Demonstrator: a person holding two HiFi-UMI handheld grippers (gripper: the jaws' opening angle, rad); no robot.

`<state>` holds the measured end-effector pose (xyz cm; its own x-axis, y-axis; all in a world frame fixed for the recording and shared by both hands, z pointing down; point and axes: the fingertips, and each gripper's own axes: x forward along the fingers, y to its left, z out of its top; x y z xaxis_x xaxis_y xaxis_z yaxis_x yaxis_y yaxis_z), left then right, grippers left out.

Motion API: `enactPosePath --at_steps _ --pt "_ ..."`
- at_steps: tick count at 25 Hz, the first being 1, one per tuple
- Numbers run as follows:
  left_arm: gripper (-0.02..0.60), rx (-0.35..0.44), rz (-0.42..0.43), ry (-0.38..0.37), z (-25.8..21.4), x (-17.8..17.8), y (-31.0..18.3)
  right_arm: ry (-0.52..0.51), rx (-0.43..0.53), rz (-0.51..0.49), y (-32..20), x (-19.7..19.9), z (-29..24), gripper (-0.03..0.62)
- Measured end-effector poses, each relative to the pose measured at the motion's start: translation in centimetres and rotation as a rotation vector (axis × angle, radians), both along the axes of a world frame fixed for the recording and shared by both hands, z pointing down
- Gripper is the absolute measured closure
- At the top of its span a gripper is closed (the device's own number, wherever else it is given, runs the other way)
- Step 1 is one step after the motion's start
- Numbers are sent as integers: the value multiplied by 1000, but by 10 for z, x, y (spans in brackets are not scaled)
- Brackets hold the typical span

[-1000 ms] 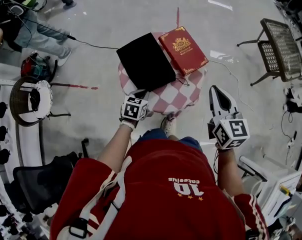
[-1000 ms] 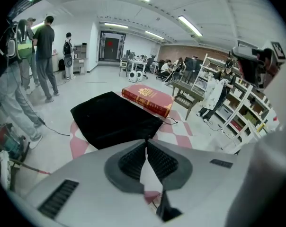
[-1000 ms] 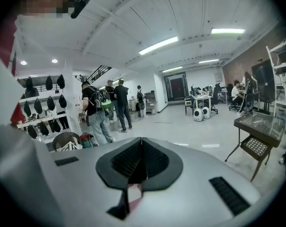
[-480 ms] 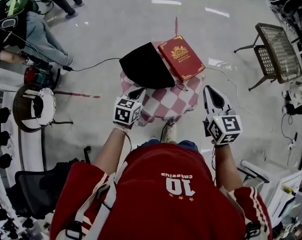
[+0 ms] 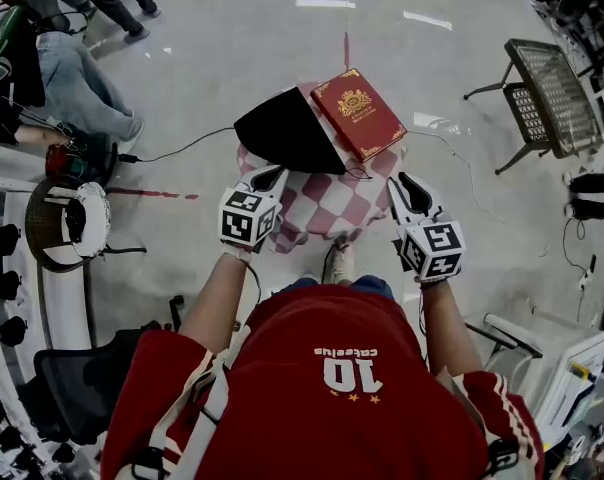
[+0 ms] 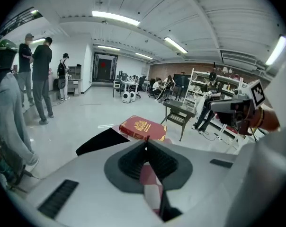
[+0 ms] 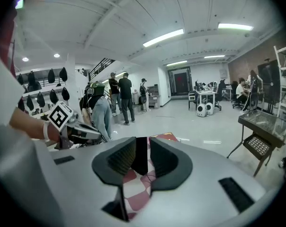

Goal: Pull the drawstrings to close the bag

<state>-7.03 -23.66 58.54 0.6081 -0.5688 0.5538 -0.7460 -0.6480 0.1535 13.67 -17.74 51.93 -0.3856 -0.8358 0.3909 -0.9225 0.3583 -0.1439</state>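
the left claw (image 5: 268,180) hovers over the near-left rim of the desk (image 5: 332,208), down-left of the red book (image 5: 358,113). its jaws are clenched tip to tip with nothing in them, so it must spread them before it can take a string. the black bag (image 5: 285,128) lies flat on the checked cloth directly left of the book, whose long edge seems to rest on the bag's right side. the bag is not gathered yet. just below the book's near corner a thin dark cord (image 5: 356,173) trails on the cloth, likely one drawstring; where the second lies i cannot tell. the right claw (image 5: 402,182) hangs down-right of the book, at the desk's rim. its jaws have just been opening and stand released, with only cloth and the bag's dark edge showing beyond the gap and nothing held.

to do this well, i'd bring the right claw in low to the cord by the book's corner and pinch the cord alone, not the cloth. the left should find the matching cord on the bag. then pull outward, level and even, watching that the book neither pins the fabric nor slides off.
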Motion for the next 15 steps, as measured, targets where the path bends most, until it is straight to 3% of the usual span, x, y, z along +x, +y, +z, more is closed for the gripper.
enactPosePath --at_steps 15 --pt "561 -9 -6 49 -22 17 -24 161 -202 -148 -23 -26 134 480"
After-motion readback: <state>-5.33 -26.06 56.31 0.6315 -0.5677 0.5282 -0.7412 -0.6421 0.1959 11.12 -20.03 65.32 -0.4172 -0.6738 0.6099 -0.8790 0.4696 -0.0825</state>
